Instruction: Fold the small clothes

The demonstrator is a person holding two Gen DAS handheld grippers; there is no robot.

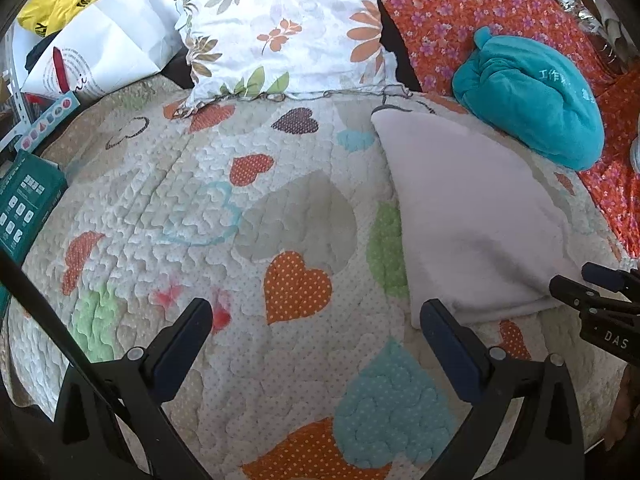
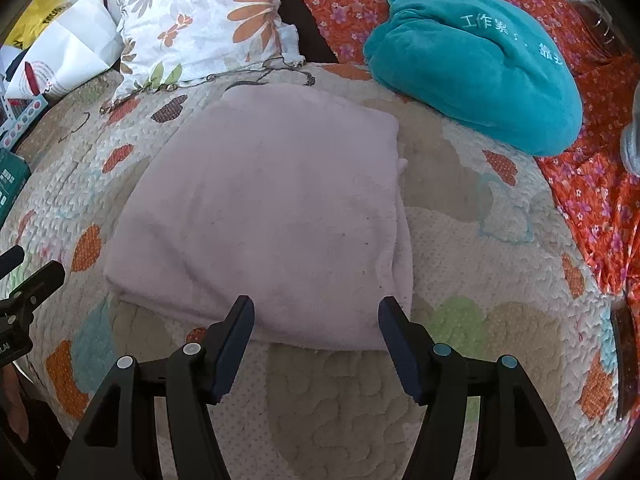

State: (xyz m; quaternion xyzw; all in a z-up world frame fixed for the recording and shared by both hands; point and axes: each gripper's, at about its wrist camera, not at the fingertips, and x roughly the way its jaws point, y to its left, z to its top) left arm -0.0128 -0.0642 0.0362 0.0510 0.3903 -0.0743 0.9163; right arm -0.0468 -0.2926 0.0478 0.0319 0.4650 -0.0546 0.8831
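A pale pink cloth lies folded flat on the heart-patterned quilt; it also shows in the left wrist view at the right. My right gripper is open and empty, its fingertips just over the cloth's near edge. My left gripper is open and empty over bare quilt, to the left of the cloth. The right gripper shows at the right edge of the left wrist view, and the left gripper at the left edge of the right wrist view.
A teal plush bundle lies on an orange floral sheet at the back right. A floral pillow sits at the back. White and yellow bags and a green box stand at the left.
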